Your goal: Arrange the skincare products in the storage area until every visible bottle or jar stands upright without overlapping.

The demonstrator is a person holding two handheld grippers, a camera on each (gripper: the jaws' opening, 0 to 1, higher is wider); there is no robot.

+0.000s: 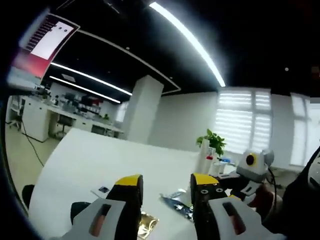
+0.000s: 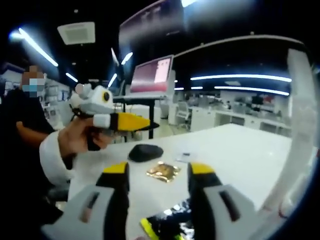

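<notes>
A tall white bottle (image 1: 204, 156) stands upright on the white table (image 1: 90, 160), with small jars (image 1: 218, 166) beside it. A silver-blue sachet (image 1: 177, 204) and a gold sachet (image 1: 148, 225) lie flat in front of my left gripper (image 1: 166, 184), which is open and holds nothing. My right gripper (image 2: 159, 172) is open too, hovering over the gold sachet (image 2: 162, 171) and a dark packet (image 2: 165, 220). In the right gripper view a hand holds the left gripper (image 2: 142, 122) above the table. The right gripper (image 1: 239, 182) comes into the left gripper view from the right.
A black rounded object (image 2: 145, 151) and a small card (image 2: 186, 156) lie on the table (image 2: 240, 150). A blurred white upright shape (image 2: 295, 165) stands close at the right. A plant (image 1: 212, 140) is behind the bottle, and a monitor (image 2: 152, 75) stands beyond the table.
</notes>
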